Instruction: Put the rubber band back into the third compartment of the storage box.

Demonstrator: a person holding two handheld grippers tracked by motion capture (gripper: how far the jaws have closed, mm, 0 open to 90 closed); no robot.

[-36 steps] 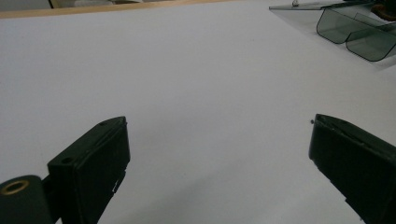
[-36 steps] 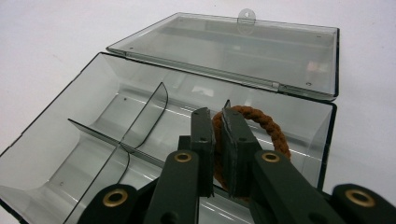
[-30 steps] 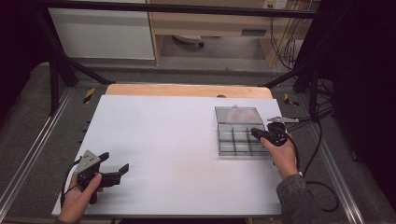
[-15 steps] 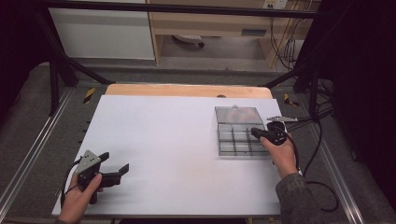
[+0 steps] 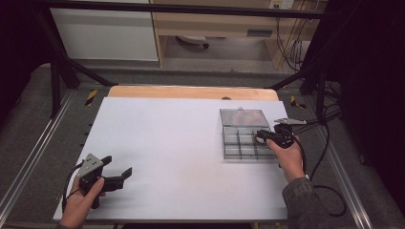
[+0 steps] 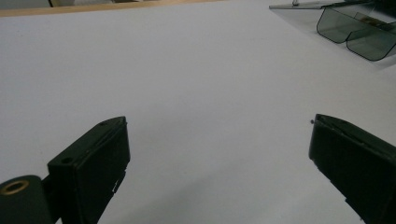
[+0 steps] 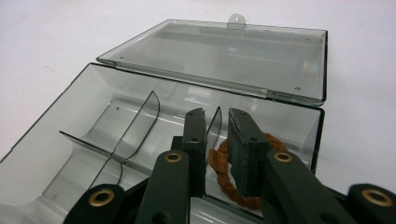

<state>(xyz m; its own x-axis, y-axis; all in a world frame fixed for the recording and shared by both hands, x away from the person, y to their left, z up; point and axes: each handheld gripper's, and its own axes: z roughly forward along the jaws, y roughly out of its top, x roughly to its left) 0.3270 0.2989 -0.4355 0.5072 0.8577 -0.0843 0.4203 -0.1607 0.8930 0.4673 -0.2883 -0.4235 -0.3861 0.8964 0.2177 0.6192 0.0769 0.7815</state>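
High view: right tool (image 5: 262,136) held over the clear compartment box (image 5: 243,145) on the table (image 5: 181,143); left tool (image 5: 117,172) well apart. Left gripper view: jaws spread, nothing held. Right gripper view: jaws nearly closed, not clamped, above a brown cord (image 7: 223,175) in the box's end compartment; lifting it out is judged next, calling for a descent and squeeze

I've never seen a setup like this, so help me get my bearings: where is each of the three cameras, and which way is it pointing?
High view: above the person's side, looking forward and down on the white table; both forearms, hands and claws show.
Left gripper view: rides the left claw, looking low across the table between its wide-apart jaws.
Right gripper view: rides the right claw, looking down into the clear box at a brown braided ring past its nearly closed jaws.
Shared: all three views show the clear box with its lid open.
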